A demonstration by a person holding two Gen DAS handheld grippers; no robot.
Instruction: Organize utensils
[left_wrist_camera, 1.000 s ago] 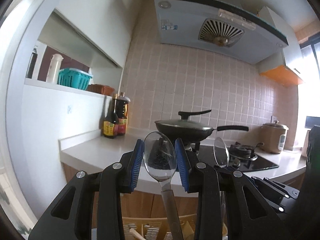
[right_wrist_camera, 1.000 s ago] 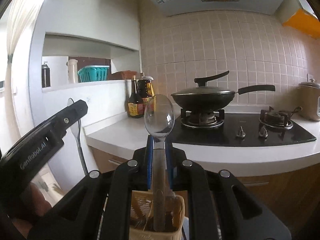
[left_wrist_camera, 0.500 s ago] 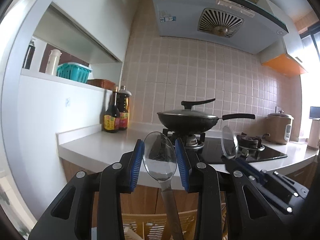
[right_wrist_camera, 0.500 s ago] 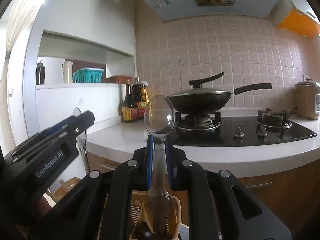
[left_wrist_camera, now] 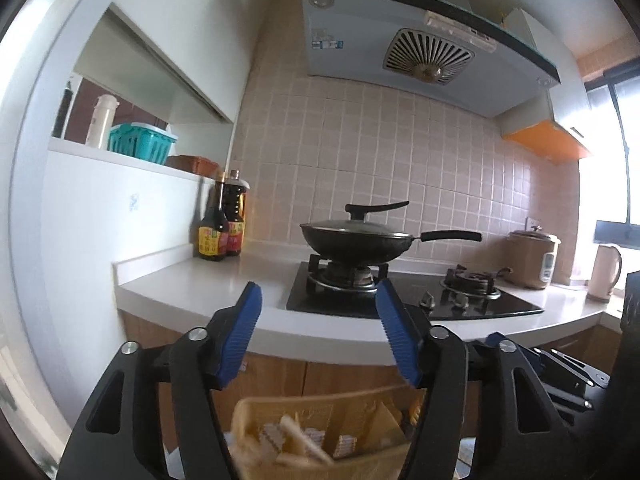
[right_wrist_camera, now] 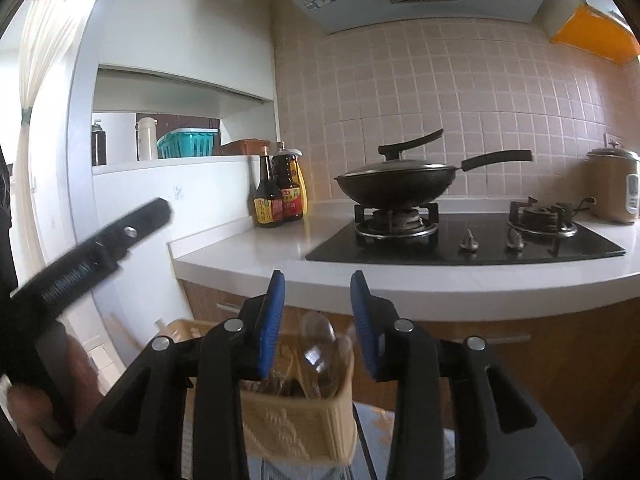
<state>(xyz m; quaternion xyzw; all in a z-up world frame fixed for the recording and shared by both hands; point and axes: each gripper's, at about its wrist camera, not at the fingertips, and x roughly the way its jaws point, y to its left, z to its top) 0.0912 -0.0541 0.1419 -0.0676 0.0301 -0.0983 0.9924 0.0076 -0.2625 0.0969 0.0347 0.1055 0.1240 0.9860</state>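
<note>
My left gripper (left_wrist_camera: 320,332) points level over a beige utensil holder (left_wrist_camera: 320,432); its jaws are opening with nothing between the blue pads (left_wrist_camera: 244,332). The holder's contents are blurred. In the right wrist view my right gripper (right_wrist_camera: 318,320) has its jaws opening too. A metal spoon (right_wrist_camera: 320,346) stands bowl-up in the holder (right_wrist_camera: 304,420) just below and between its pads, which do not touch it. The left gripper (right_wrist_camera: 100,248) shows blurred at the left edge of that view, held by a hand (right_wrist_camera: 24,412).
A white counter (left_wrist_camera: 192,284) runs ahead with a black hob (left_wrist_camera: 400,300), a lidded wok (left_wrist_camera: 356,240), two sauce bottles (left_wrist_camera: 220,232), a rice cooker (left_wrist_camera: 532,256) and a kettle (left_wrist_camera: 604,272). Wooden cabinet fronts (right_wrist_camera: 520,360) lie below, and a range hood (left_wrist_camera: 420,40) above.
Both grippers have let go of their spoons, and the jaws now stand apart. The right one's spoon has dropped into the holder. Both hands have sunk a little.
</note>
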